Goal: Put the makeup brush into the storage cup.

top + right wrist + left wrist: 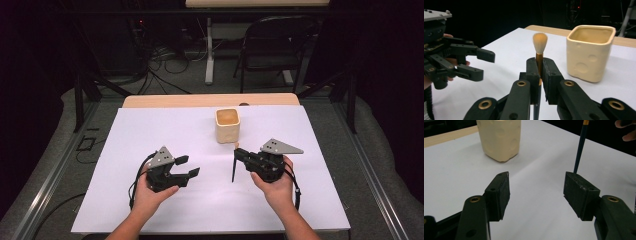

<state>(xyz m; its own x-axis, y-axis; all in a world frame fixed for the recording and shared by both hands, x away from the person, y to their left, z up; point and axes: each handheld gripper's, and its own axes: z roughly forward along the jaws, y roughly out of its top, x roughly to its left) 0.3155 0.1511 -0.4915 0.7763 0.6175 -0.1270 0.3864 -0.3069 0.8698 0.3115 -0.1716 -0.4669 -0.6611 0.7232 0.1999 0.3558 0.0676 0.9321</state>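
While the right tool [239,151] pinches a brush [539,47] upright at centre frame, the left tool [187,166] stands spread, holding nothing. White surface [150,130] carries a cream cup [227,125] above centre; folding chair [272,42] upper right, dark room.

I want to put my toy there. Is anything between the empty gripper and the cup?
Nothing: in the left gripper view, bare white table runs from the left gripper to the cup.
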